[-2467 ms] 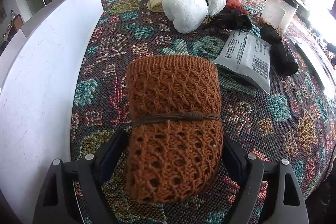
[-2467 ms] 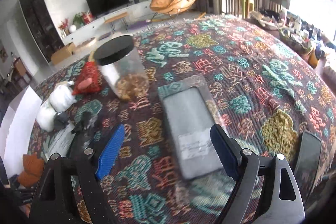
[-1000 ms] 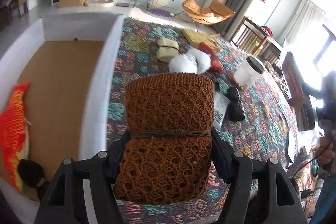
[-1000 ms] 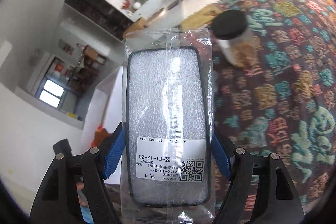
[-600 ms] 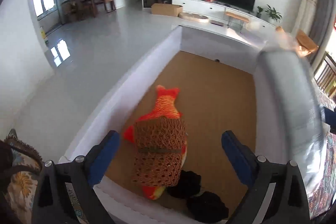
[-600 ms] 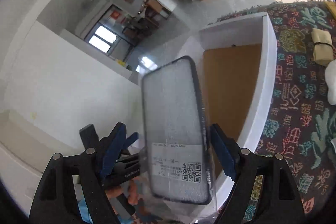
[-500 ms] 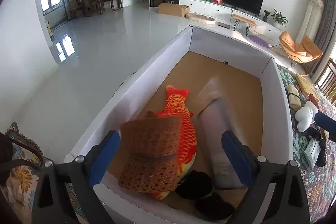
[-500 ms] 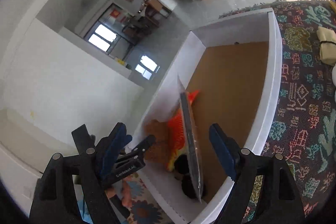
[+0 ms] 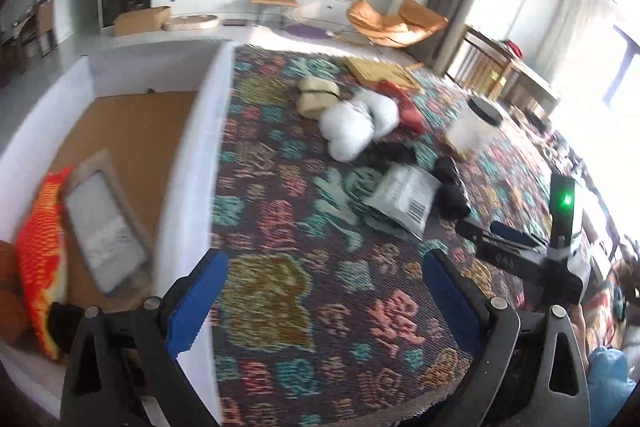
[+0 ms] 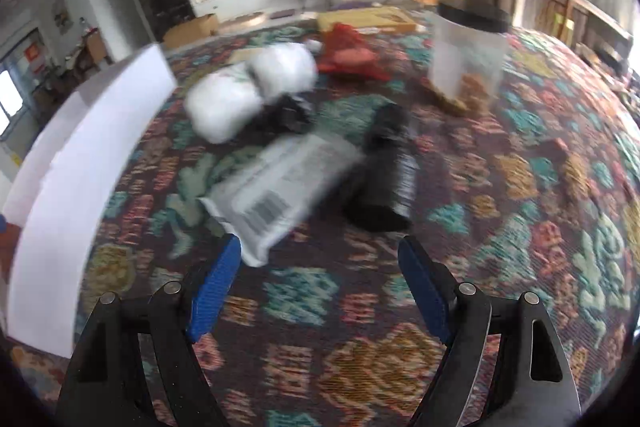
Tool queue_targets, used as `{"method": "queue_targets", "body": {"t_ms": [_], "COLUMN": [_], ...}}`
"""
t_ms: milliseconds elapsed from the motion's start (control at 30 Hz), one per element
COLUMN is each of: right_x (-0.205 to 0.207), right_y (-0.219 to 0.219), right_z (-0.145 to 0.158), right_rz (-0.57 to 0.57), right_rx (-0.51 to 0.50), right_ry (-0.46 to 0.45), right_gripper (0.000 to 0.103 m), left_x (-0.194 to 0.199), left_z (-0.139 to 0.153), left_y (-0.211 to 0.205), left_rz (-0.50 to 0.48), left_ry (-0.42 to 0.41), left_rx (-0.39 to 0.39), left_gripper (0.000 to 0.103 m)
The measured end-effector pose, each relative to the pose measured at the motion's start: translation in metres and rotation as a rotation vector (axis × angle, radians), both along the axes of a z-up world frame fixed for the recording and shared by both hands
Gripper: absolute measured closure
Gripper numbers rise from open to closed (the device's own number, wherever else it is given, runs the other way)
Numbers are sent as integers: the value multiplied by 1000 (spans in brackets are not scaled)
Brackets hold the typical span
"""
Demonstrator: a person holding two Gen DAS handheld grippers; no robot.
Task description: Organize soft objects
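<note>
Both grippers, left and right, gape with nothing between their jaws, over the desk. The pouch lies in the box beside the fish.

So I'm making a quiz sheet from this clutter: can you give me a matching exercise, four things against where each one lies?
Things:
1. orange fish plush
2. grey foam packet
3. black roll
4. clear jar

Places:
A. on the patterned cloth, right beside the barcoded mailer bag
B. flat on the brown box floor, next to the plush
C. standing upright far back on the cloth, black lid on
D. against the box's left wall

Pairs: 1-D, 2-B, 3-A, 4-C
</note>
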State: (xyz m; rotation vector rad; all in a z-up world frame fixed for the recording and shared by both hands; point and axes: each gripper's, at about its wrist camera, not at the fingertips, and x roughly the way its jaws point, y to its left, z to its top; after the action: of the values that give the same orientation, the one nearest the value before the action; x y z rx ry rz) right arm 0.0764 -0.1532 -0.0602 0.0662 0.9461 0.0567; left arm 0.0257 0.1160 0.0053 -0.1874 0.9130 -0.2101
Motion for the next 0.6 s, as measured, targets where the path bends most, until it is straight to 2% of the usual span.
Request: {"method": "queue_targets", "body": {"t_ms": [100,233,333,400,500,600], "right_x": [6,17,16,15,20,20], "right_y": [-38,-55,-65,-71,-71,-71], "right_z": [-15,-26,-30,-30,-33,-34], "right_rz": [-124,-194,-217,-223,-226,-225], "right_rx": [-76,-185,-134,-108,-102,-102], "right_ry": [23,6,-11,-10,-12,-12], "right_gripper": [19,19,19,19,18,18], "left_x": [23,55,74,79,84,84], "left_z": [-39,-81,-99,-102,-107,-110], "left_y": [-40,-49,-37,-33,-39,-45], "left_rz": [-55,-2,48,58,29,10], "left_ry": [63,72,65,26,13,23], "left_rx": [27,117,131,148,207,243], "left_gripper": [6,6,6,6,5,0]}}
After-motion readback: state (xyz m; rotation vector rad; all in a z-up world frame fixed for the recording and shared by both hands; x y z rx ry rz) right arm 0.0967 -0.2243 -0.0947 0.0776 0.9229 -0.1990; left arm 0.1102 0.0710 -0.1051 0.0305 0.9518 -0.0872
